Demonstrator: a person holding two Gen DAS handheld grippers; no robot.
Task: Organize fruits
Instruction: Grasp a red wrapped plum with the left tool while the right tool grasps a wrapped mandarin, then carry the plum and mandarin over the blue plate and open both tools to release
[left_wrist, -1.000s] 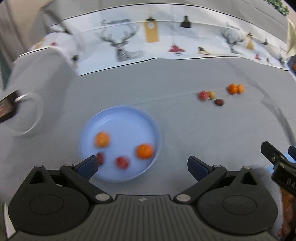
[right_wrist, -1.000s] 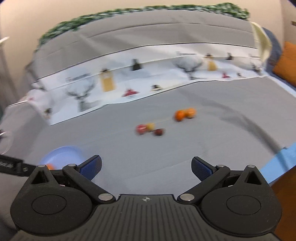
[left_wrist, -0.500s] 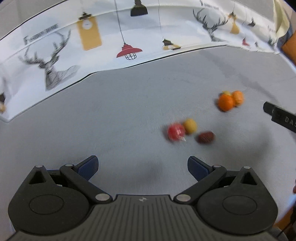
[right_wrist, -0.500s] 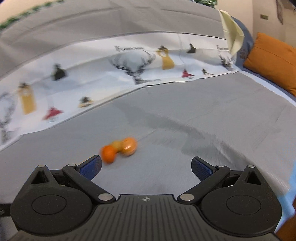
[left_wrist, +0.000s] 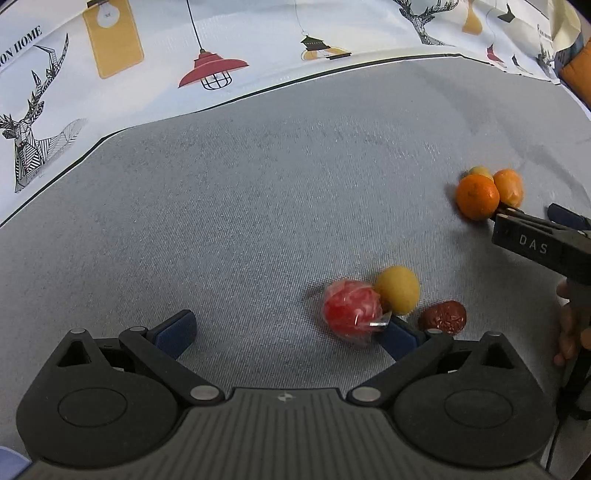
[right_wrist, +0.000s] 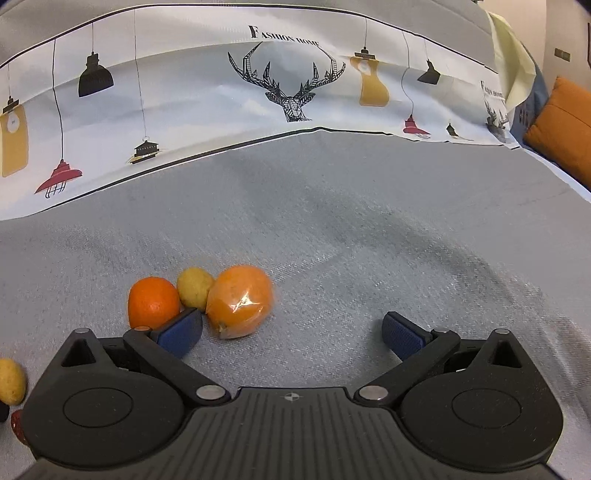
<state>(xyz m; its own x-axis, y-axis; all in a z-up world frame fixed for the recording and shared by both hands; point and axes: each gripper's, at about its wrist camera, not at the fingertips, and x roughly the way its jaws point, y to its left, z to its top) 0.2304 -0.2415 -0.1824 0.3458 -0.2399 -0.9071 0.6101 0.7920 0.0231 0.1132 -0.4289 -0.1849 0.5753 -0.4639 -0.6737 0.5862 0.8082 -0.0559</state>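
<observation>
My left gripper (left_wrist: 286, 334) is open and empty, low over the grey cloth. A wrapped red fruit (left_wrist: 351, 313) lies just inside its right finger, with a yellow fruit (left_wrist: 398, 290) and a dark red date (left_wrist: 443, 317) beside it. My right gripper (right_wrist: 291, 332) is open and empty. A wrapped orange fruit (right_wrist: 240, 301) lies just inside its left finger. A round orange (right_wrist: 153, 301) and a small yellow fruit (right_wrist: 195, 282) lie left of it. The right gripper also shows in the left wrist view (left_wrist: 535, 243) by the orange (left_wrist: 476, 195).
A white printed cloth (right_wrist: 295, 92) with deer and lamps runs along the far side. An orange cushion (right_wrist: 565, 129) sits at the far right. A sliver of blue (left_wrist: 11, 459) shows at the bottom left of the left wrist view.
Both grippers have moved forward and down to the loose fruits. The blue bowl seen a second ago has left the left wrist view. The fruits have not moved.
</observation>
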